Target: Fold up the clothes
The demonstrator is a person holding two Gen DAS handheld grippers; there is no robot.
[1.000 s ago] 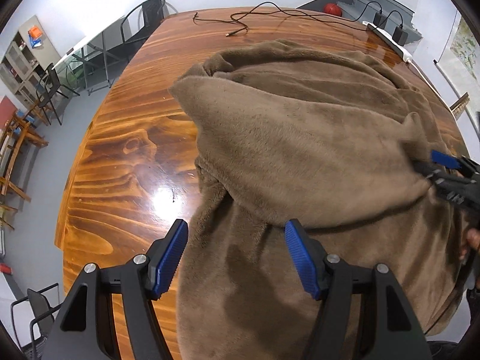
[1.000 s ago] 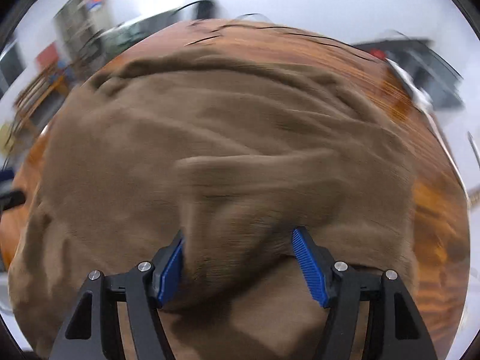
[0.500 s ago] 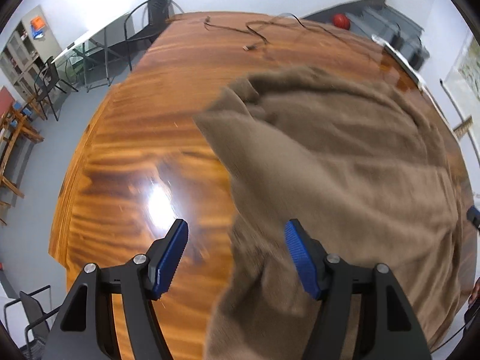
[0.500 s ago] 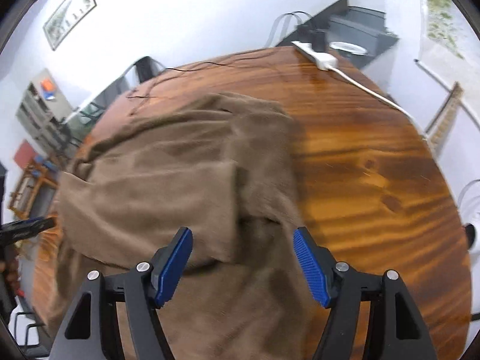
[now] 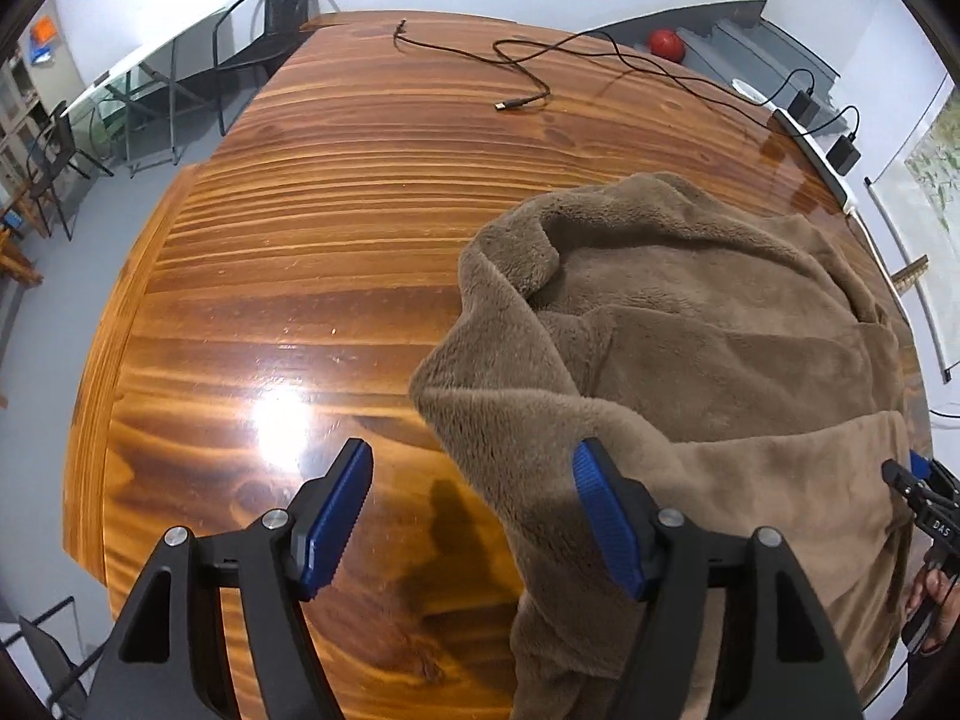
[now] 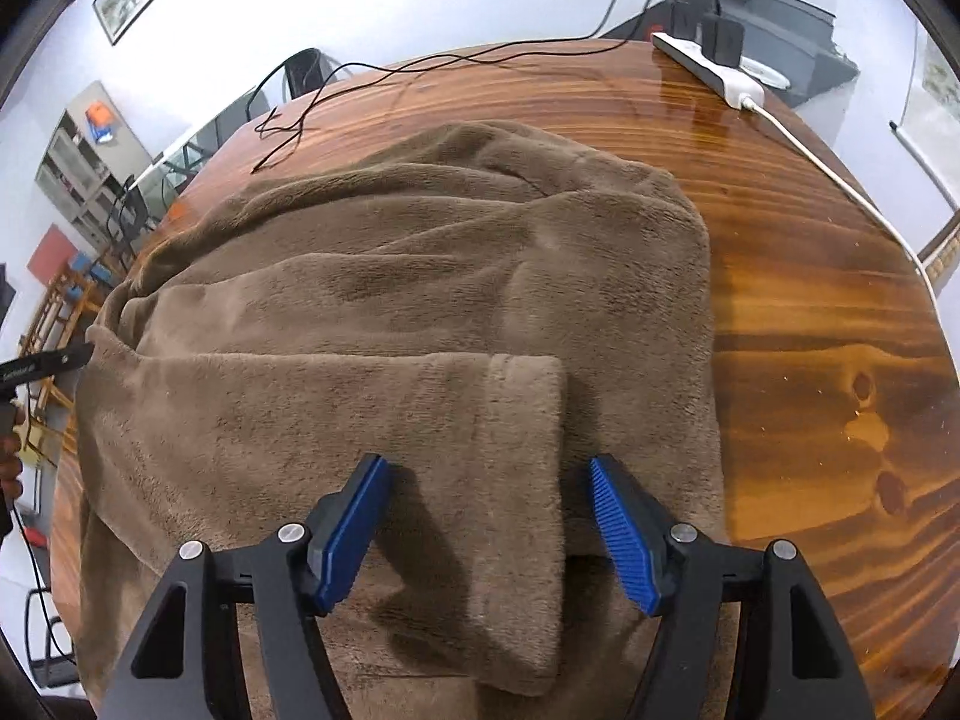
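My left gripper (image 5: 471,516) has its jaws opening, nothing clamped: bare wood shows between the blue ribbed pads, and the brown fleece garment (image 5: 708,360) only brushes past the right-hand pad. A second ago that gap sat over the fleece edge; now I've slid sideways off it and far more tabletop is in view. My right gripper (image 6: 489,522) stands wide too, pads not pressing anything. A folded sleeve (image 6: 372,456) lies below the gap, its cuff end squared off. A second ago this view was a blur filled with fleece; now it is sharp, and the sleeve lies flat across the body.

Writing: "DAS" in white on the other gripper's black body at the left view's right edge; white lettering on the gripper at the right view's left edge is too small to read.

The garment is plush, matte, thick pile, rumpled into soft ridges, lying on the wooden table (image 5: 360,228), toward the near edge. Table is glossy varnished, strong orange-brown grain, knots, a lamp glare. Thin black cable (image 5: 540,69) loops at the far end. White power strip (image 6: 714,66) with black adapters sits at the far right.
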